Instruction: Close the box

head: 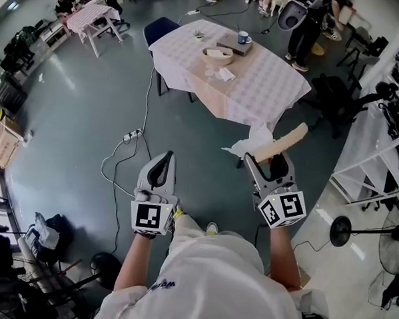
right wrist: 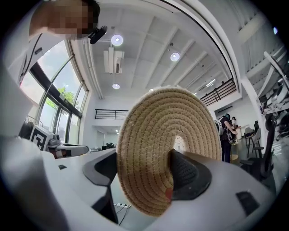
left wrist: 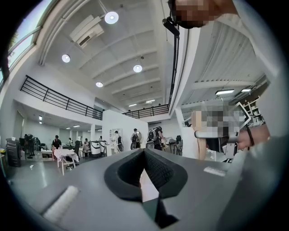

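**A:** Which step is the box close on?

**B:** Looks like carrying the lid over. The table (head: 269,85) is sitting well ahead across the floor, far from both grippers. The box (head: 218,54), the open woven one, is resting on the table toward its far end, near a mug (head: 244,37). Nothing is covering it yet.

**A:** Where's the lid?

**B:** The woven lid (head: 286,141) is riding in the right gripper (head: 267,160). It's up in the air and well apart from the box. From the head view it's showing edge-on, angled up and away from the person.

**A:** Fingers?

**B:** The right fingers (right wrist: 187,173) are standing wide and clamping the lid between them. One pad is pressing on the face near the centre, and the other is sitting behind the disc. The left gripper (head: 166,157) is pointing level. Its fingers (left wrist: 158,169) are meeting at the tips and holding nothing.

**A:** Next move?

**B:** My read: closing the gap to the table comes first. Then it's turning the lid flat, centring it over the box rim, lowering it and letting go. The left gripper is looking free to steady the box. The grip is sitting near the lid's centre, so I'm expecting the fingers to be clearing the rim fine on the way down.
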The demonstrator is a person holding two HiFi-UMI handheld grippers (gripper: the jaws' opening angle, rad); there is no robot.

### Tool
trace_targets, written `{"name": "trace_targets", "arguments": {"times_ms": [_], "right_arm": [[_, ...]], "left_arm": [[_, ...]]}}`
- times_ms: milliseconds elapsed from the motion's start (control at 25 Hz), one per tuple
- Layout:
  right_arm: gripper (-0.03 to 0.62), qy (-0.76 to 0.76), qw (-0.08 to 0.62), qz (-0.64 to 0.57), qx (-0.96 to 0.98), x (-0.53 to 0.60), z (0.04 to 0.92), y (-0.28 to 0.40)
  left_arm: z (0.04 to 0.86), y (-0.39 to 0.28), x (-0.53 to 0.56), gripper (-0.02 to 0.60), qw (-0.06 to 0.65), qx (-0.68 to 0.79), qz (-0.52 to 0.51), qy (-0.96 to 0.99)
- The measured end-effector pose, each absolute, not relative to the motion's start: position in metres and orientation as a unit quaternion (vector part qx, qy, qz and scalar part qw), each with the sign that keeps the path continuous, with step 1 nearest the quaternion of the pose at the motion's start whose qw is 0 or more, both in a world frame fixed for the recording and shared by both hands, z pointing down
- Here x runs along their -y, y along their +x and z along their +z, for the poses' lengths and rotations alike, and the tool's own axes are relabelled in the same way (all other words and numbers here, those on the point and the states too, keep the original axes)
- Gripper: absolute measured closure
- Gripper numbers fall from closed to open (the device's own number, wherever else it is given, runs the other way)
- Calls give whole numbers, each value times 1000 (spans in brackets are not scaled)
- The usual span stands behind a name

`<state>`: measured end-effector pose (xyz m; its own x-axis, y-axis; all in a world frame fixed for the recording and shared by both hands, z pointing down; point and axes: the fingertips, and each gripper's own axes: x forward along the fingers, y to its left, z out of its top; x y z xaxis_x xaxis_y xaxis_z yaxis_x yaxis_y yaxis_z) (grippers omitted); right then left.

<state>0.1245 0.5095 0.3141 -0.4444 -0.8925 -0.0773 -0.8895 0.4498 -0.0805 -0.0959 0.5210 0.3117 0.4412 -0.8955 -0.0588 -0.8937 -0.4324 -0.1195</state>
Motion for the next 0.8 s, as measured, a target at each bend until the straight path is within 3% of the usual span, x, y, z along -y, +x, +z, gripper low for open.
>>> {"name": "trace_targets", "arguments": {"times_ms": [800], "right_arm": [[246, -520, 42, -12, -853, -494, 310, 158]], "left_arm": [[315, -70, -504, 580, 77, -530, -40, -843]]}}
